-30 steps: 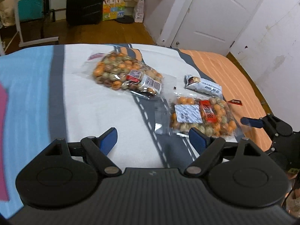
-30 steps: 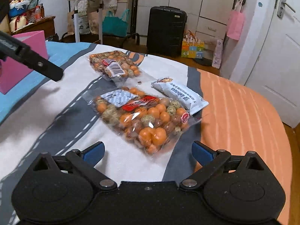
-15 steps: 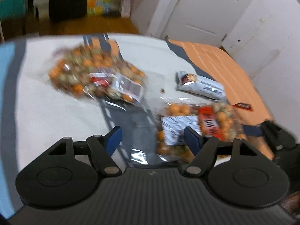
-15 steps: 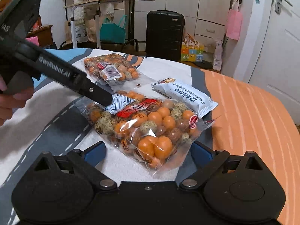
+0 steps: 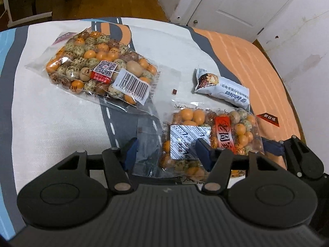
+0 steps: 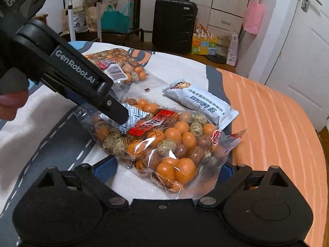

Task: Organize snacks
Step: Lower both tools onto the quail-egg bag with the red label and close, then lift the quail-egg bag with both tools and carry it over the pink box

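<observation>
Hidden: near end of the near snack bag [image 6: 164, 144] is covered by the right gripper [image 6: 164, 168] body; its clear flap is partly behind the left gripper [image 5: 166, 152].
Left fingers [image 5: 203, 154]: closing around the bag's flap end; contact of the pads unclear.
Right fingers [image 6: 104, 167]: spread wide, either side of the bag, not pressing it.
Position: bag lies on the bed cover [image 5: 51, 123], just beside the white wrapped bar [image 5: 224, 88]; far snack bag [image 5: 98, 70] apart.
Materials: crinkly clear plastic, round glossy orange and speckled pieces; woven printed cover.

The left gripper [image 5: 166, 154] is closing its fingers [image 5: 202, 154] over the near snack bag [image 5: 211, 138] on the bed [image 5: 51, 111]
</observation>
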Motion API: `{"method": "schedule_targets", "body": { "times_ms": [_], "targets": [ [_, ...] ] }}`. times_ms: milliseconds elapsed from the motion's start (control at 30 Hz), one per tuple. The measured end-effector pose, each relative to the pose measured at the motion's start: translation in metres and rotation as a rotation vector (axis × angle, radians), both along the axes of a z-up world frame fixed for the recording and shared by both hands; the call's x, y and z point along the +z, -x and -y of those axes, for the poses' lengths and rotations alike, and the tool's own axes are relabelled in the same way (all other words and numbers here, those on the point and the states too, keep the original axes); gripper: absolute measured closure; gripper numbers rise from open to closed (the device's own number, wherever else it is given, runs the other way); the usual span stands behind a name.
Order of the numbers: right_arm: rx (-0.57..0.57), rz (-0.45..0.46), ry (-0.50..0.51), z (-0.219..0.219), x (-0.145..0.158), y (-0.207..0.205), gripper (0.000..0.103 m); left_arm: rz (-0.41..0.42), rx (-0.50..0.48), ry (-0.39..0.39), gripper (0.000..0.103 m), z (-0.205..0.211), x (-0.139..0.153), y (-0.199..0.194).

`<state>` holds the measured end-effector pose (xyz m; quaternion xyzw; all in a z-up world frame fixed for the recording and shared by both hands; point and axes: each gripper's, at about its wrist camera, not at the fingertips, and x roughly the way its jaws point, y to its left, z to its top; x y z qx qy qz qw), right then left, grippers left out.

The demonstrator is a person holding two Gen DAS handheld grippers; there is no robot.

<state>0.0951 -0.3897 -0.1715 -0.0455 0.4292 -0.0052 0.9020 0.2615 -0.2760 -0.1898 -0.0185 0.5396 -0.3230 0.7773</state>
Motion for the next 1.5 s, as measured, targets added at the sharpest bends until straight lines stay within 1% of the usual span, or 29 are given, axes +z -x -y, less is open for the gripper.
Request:
{"method": "schedule_targets", "body": {
  "times_ms": [100,233,300,367,467,533,633,700,833,1033,1233,1367,1500],
  "targets": [
    [-0.005,-0.005,-0.021,0.005,-0.001,-0.003,0.004,-0.011,0.001,0.044,0.044,-0.006,-0.003,0.0],
    [-0.015,0.002,-0.026,0.008,-0.003,-0.005,0.004,-0.051,-0.006,0.121,0.044,-0.012,-0.006,0.003],
    [-0.009,0.004,-0.018,0.006,-0.003,-0.005,0.006,-0.043,-0.016,0.129,0.044,-0.011,-0.006,0.006],
    [-0.004,0.01,-0.012,0.006,-0.002,-0.003,0.008,-0.041,-0.021,0.134,0.049,-0.01,-0.005,0.008],
    [-0.001,0.018,-0.013,0.005,-0.001,-0.001,0.011,-0.061,-0.033,0.156,0.055,-0.012,-0.002,0.01],
    [-0.004,0.022,-0.005,0.001,-0.001,0.001,0.013,-0.067,-0.041,0.157,0.057,-0.013,0.0,0.012],
    [-0.023,0.037,0.004,-0.004,-0.001,0.005,0.018,-0.062,-0.048,0.158,0.058,-0.017,0.005,0.015],
    [-0.038,0.044,-0.003,-0.006,-0.001,0.009,0.019,-0.063,-0.054,0.148,0.058,-0.018,0.008,0.017],
    [-0.047,0.05,-0.016,-0.012,0.001,0.016,0.021,-0.036,-0.07,0.118,0.058,-0.021,0.016,0.026],
    [-0.068,0.046,-0.056,-0.025,0.008,0.032,0.021,-0.052,-0.088,0.064,0.058,-0.032,0.03,0.038],
    [-0.06,0.021,-0.103,-0.05,0.024,0.043,0.021,-0.051,-0.079,0.016,0.058,-0.059,0.054,0.056],
    [-0.037,0.017,-0.109,-0.071,0.037,0.051,0.021,-0.025,-0.073,-0.014,0.058,-0.078,0.071,0.071],
    [-0.011,-0.009,-0.121,-0.088,0.054,0.056,0.021,-0.02,-0.05,-0.026,0.058,-0.099,0.09,0.084]
  ]
}}
